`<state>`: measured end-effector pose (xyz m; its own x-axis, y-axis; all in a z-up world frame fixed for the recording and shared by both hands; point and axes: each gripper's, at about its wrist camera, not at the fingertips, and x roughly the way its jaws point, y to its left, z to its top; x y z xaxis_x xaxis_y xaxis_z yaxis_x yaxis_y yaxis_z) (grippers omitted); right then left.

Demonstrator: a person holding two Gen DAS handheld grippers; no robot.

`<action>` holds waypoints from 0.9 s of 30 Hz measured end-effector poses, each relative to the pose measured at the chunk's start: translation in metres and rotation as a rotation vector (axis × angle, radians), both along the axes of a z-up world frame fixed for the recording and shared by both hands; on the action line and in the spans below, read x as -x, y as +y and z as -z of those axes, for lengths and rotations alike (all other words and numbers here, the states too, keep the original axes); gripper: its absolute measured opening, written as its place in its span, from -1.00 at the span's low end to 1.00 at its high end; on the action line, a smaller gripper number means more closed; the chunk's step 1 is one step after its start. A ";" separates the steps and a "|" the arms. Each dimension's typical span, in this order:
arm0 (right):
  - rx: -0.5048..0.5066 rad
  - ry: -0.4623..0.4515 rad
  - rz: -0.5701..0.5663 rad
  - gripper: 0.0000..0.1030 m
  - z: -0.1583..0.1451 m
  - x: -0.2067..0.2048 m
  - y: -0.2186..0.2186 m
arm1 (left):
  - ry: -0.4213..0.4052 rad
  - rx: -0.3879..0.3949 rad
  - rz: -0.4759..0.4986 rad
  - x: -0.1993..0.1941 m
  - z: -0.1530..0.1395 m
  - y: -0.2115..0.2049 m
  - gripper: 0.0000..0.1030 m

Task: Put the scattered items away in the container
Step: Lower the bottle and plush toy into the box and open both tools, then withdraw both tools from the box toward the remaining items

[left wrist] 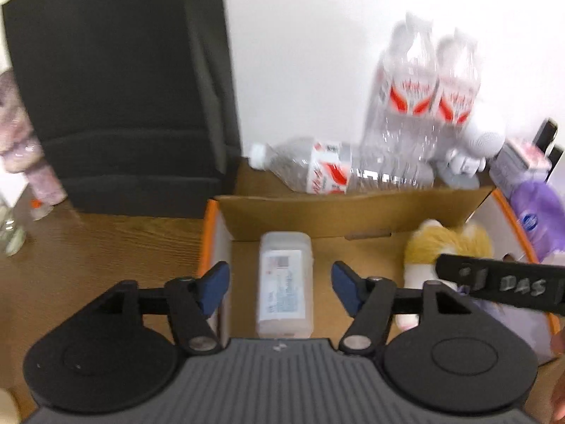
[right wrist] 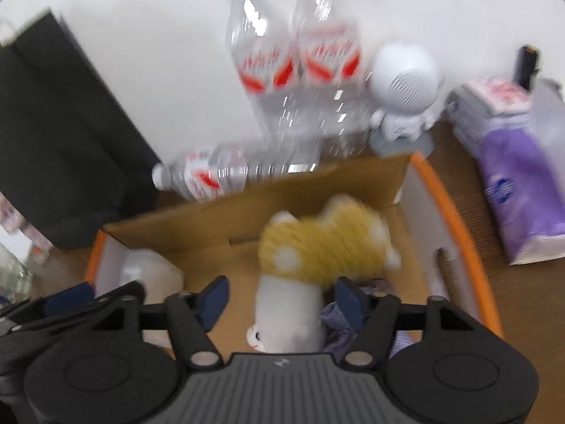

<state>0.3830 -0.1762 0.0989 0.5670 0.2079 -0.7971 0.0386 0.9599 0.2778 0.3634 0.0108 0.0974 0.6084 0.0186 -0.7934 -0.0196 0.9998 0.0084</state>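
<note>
Your tabletop [left wrist: 106,240] carries the box [left wrist: 353,212], an open carton with orange edges, and both of your grippers hang over it. Behind its far wall stand two upright bottles [left wrist: 423,88], with a third bottle [left wrist: 317,166] lying on its side just beside them. A purple pack [right wrist: 519,194] lies on the tabletop to the right of the box, and a white speaker figure [right wrist: 406,88] stands near the bottles.

Inside the box you already have a plush toy [right wrist: 317,254] on the right side and a clear plastic case [left wrist: 286,282] on the left side. Some patterned cloth shows under the toy, though it is too blurred to name. So the job looks partly done: two things are in, and the lying bottle and the pack look like what is left, if they count as scattered.

Your left gripper [left wrist: 280,284] is spread wide with nothing in it, and the case lies below, between the fingers but apart from them. Your right gripper [right wrist: 280,300] is likewise released, with the toy's white end between its fingers. I cannot tell whether they touch it.
</note>
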 end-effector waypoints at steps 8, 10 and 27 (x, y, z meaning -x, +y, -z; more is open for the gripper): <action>0.115 0.016 -0.042 0.46 -0.062 0.053 -0.013 | 0.029 0.002 0.004 0.053 -0.063 -0.001 0.98; 0.127 0.018 -0.055 0.46 -0.071 0.070 -0.015 | 0.046 0.021 -0.007 0.068 -0.074 0.001 0.99; 0.070 -0.275 -0.154 0.65 -0.051 0.247 -0.015 | -0.357 -0.107 -0.006 0.261 -0.044 -0.002 1.00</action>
